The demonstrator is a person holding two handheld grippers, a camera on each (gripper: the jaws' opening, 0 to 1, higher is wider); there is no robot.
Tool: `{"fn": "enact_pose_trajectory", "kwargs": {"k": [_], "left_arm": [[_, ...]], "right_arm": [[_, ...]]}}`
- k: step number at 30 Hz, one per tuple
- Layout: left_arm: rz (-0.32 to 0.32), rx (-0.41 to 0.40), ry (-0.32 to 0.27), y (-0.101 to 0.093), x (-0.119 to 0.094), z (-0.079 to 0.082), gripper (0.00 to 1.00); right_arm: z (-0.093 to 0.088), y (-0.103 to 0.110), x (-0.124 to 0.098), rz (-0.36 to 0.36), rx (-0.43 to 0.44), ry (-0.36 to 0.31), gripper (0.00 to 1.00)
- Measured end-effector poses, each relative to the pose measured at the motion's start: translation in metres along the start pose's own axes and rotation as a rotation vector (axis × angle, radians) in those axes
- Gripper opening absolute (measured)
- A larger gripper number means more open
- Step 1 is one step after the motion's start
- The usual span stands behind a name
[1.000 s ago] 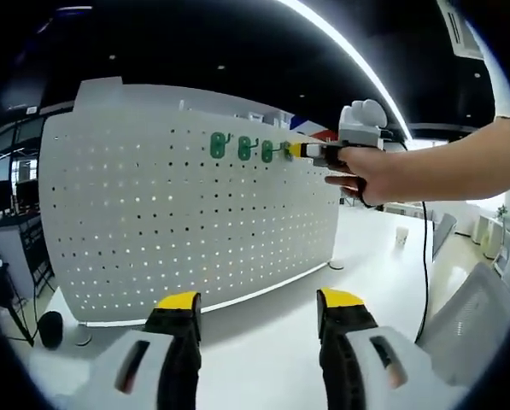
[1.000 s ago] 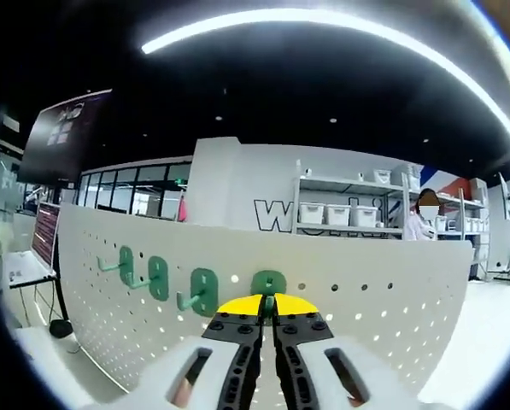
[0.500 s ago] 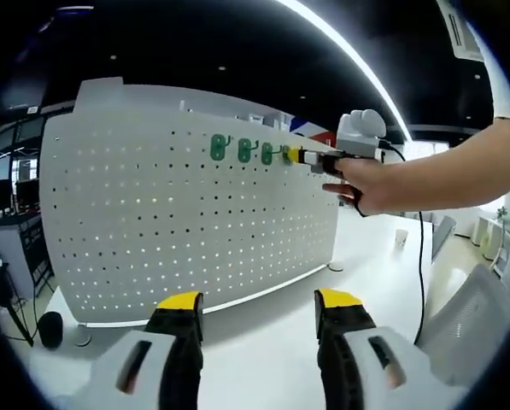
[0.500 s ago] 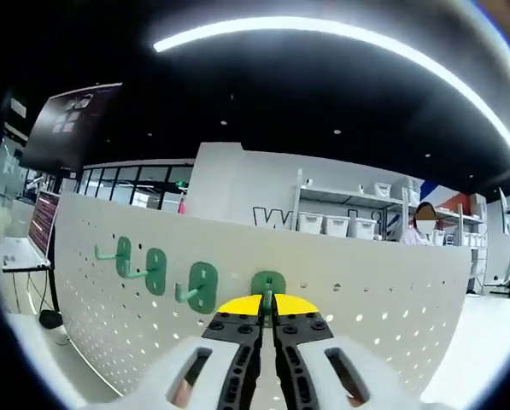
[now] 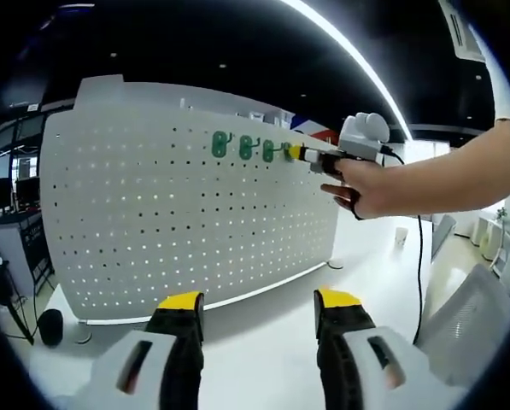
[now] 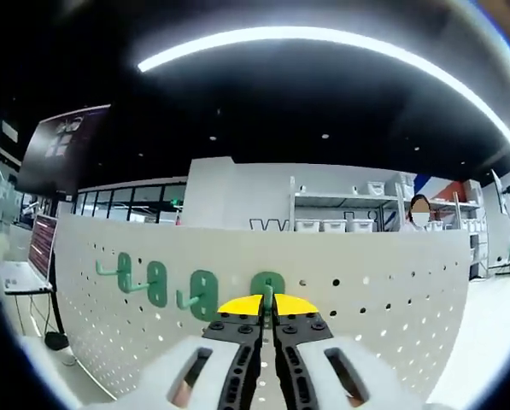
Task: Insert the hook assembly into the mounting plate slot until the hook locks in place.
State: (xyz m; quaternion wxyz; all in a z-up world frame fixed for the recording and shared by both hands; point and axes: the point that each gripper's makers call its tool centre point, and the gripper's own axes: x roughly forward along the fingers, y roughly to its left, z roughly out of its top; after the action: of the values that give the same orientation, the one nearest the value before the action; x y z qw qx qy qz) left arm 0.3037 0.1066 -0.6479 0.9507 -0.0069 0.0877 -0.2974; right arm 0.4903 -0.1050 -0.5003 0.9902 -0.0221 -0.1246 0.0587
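Right gripper [image 6: 267,318] clenched on green hook [image 6: 268,289], pressed against white pegboard [image 6: 383,295] straight ahead, right of three mounted hooks [image 6: 156,283]. Left gripper [image 5: 259,301] released, well back.

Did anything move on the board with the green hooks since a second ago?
Hardly anything. The right hand-held gripper stays shut on the fourth green hook at the pegboard, tilting only slightly. The three hung hooks stayed put, and the left hand-held gripper stays open and empty.
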Motion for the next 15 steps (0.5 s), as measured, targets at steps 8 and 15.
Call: {"fn": "enact_pose_trajectory", "kwargs": {"k": [8,15], "left_arm": [[-0.003,0.000,0.002,-0.0016,0.0000,-0.0004,0.52],[0.001,-0.005,0.004,0.0009,-0.0020,-0.0008,0.52]], "right_arm": [[-0.0006,-0.0018,-0.0015,-0.004,0.027,-0.018,0.01],[-0.0003,-0.0010,0.0007,-0.004,0.025,-0.012,0.01]]}}
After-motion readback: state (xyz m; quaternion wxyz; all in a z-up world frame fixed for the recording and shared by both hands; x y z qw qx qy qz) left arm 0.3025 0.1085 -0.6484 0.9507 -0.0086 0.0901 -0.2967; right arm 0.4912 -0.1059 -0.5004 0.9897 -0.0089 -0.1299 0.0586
